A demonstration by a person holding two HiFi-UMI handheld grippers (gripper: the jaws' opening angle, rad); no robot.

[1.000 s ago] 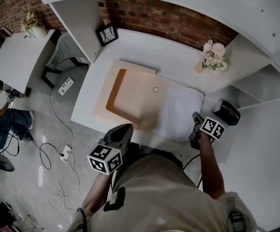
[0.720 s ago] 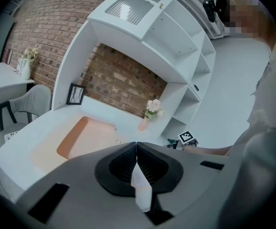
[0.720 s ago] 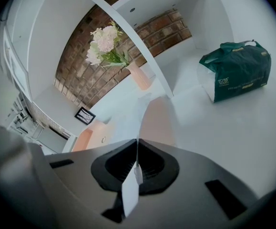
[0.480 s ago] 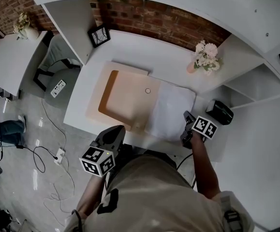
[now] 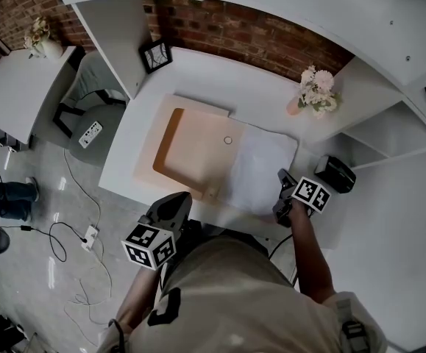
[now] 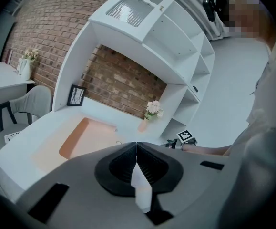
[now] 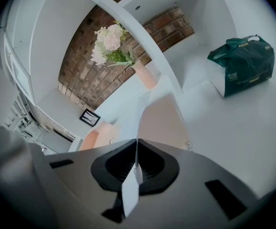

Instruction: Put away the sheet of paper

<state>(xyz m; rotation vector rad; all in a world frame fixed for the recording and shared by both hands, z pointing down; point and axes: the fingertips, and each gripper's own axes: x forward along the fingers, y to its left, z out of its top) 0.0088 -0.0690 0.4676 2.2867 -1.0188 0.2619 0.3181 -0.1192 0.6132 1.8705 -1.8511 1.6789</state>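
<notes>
Right hand-held gripper point(image 5: 281, 179) clenched on the sheet of paper point(image 5: 260, 169) at its near right edge; in the right gripper view the jaws meet on the thin edge point(image 7: 137, 142) and the sheet point(image 7: 162, 119) curves up and away from them. Sheet lies on the white surface point(image 5: 198, 70), long axis running near to far and leaning a little right, far end toward the brick wall point(image 5: 249, 29), left side just beside the peach mat point(image 5: 195, 150); whether it overlaps the mat, cannot tell. Right forearm reaches straight forward from the body, gripper aimed at the wall. Left hand-held gripper point(image 5: 176, 198) clenched, nothing between its jaws point(image 6: 137, 145), held off the near edge of the surface close to the body. A small ring point(image 5: 228, 140) on the mat. Flowers in a vase point(image 5: 313, 92) at the back right, a picture frame point(image 5: 157, 54) at the back left, a dark green pack point(image 5: 336, 173) on the shelf to the right. Floor at left: a chair point(image 5: 87, 87), a power strip point(image 5: 90, 133), loose cables point(image 5: 65, 230). A side table point(image 5: 14, 94) carries another vase point(image 5: 40, 38).
</notes>
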